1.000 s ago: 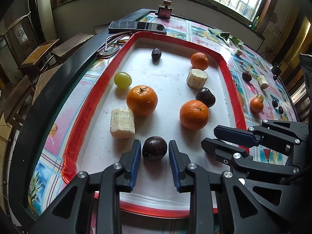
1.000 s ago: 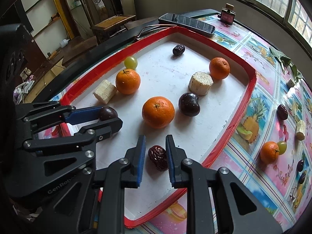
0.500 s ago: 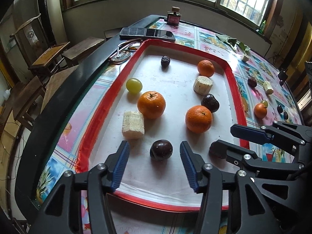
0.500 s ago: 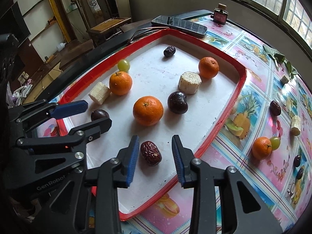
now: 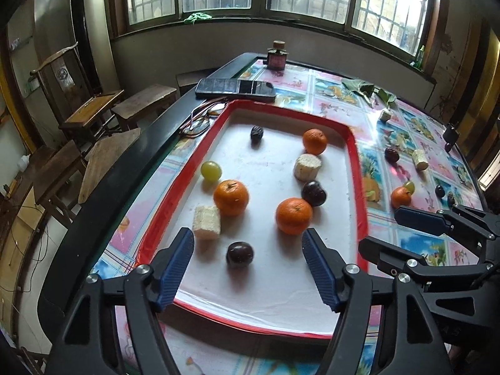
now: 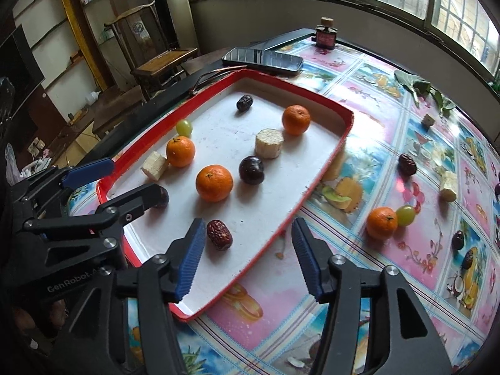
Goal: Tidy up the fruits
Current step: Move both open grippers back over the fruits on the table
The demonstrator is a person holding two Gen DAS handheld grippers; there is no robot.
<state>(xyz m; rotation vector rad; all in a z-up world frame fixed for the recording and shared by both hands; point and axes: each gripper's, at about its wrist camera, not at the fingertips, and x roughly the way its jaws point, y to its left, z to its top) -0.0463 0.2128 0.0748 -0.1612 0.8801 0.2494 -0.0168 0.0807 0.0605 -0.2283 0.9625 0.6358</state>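
My left jaws are opening, with the dark plum lying free on the white floor of the red-rimmed tray, touched by neither blue pad. My right jaws are opening too; the wrinkled red date sits in the tray's near corner just beside the left-hand pad, and I judge it is not gripped. Both fruits rest where I want them, so I hold nothing now.

The tray carries three oranges, a green grape, two pale banana chunks, another plum and another date, spread apart so none rolls into the next. On the worktop to the right, well apart from the tray, an orange touching a grape, a date, a banana piece and dark small fruits wait unsorted. I judge those come next.
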